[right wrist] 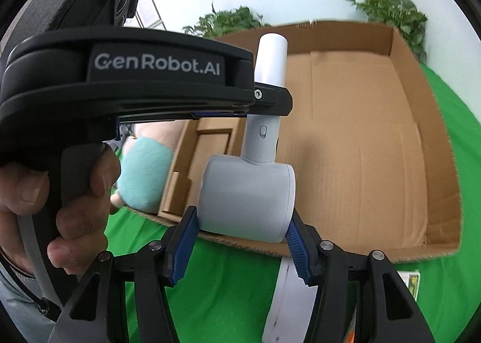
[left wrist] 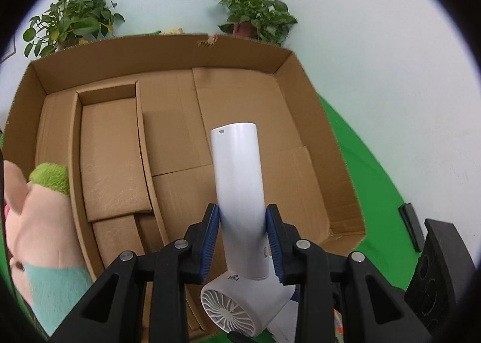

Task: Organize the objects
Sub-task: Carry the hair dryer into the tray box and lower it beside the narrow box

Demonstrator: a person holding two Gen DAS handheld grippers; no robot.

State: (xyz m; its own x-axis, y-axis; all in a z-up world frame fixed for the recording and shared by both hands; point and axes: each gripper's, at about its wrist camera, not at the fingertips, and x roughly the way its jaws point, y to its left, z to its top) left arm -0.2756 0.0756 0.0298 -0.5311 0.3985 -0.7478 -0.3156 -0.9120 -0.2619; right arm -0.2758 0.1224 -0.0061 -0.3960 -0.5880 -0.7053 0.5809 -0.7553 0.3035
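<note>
A white handheld fan point(left wrist: 239, 180) with a round vented head point(left wrist: 231, 310) is held by both grippers above the near edge of a large open cardboard box point(left wrist: 300, 132). My left gripper point(left wrist: 242, 237) is shut on the fan's handle. My right gripper point(right wrist: 240, 240) is shut on the fan's round head point(right wrist: 246, 195); the handle point(right wrist: 270, 57) points away over the box point(right wrist: 360, 147). The left gripper's black body point(right wrist: 120, 72) fills the upper left of the right wrist view.
A plush toy point(left wrist: 39, 222) in pink, green and teal leans at the box's left side, also in the right wrist view point(right wrist: 141, 174). A smaller cardboard tray point(left wrist: 111, 156) lies inside the box. Two potted plants point(left wrist: 255, 15) stand behind. A green cloth point(left wrist: 375, 192) covers the table.
</note>
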